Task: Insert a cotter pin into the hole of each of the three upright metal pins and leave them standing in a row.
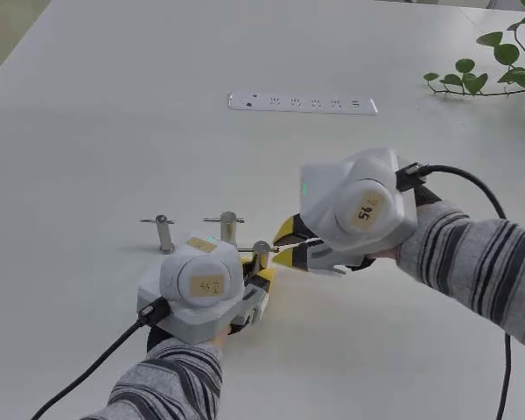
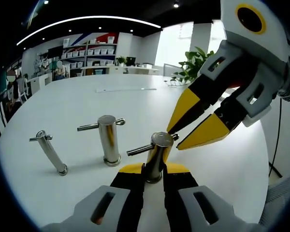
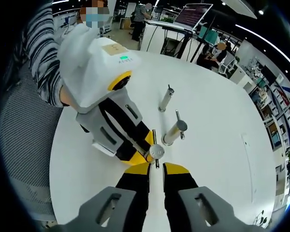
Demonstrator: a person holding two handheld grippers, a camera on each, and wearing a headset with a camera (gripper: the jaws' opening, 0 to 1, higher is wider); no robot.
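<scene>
Left claw (image 2: 154, 170) is clamped low on the upright pin (image 2: 158, 147), which stands on the surface (image 2: 77, 106). The cotter (image 2: 139, 150) lies crosswise through the pin's hole, its long axis running straight ahead of the right claw (image 3: 157, 168). That claw's jaws sit narrowly apart at its loop end; I cannot tell whether they grip it.

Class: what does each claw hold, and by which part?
Left claw: nearest metal pin, by its lower shaft. Right claw: seemingly its cotter pin, by the looped end.
</scene>
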